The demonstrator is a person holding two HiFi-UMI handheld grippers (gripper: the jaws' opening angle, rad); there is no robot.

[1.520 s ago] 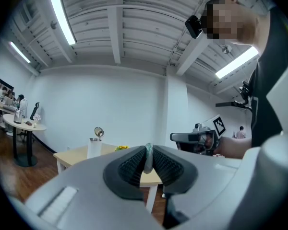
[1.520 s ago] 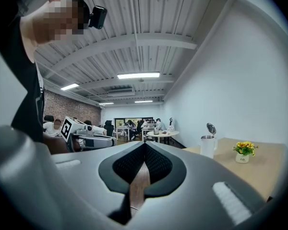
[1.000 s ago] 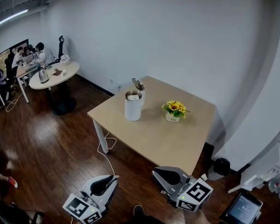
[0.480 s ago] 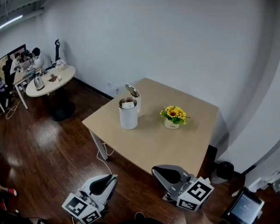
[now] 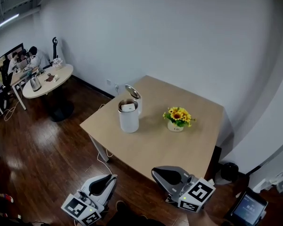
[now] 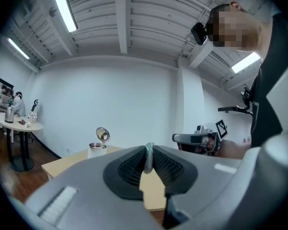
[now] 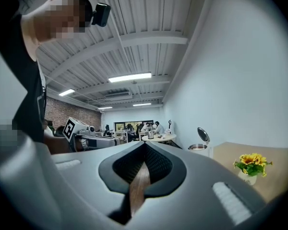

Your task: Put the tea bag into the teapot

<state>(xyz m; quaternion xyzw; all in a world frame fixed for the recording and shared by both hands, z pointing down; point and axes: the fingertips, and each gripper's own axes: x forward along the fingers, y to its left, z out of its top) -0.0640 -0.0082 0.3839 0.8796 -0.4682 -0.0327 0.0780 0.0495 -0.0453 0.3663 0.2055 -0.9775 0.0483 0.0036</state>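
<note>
Left gripper view is showing your left gripper [image 6: 149, 148] pinching the tea bag [image 6: 148, 161] upright between its pads, probably for a clean drop. Your right gripper [image 7: 145, 145] is clenching on nothing. The teapot [image 5: 129, 116] is standing lid-open on the table [image 5: 155, 147] at one o'clock, well apart from both grippers.

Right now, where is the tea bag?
In the left gripper view the tea bag is pinched in the left claw, short of the table, with the open-lidded teapot ahead to its left.
</note>
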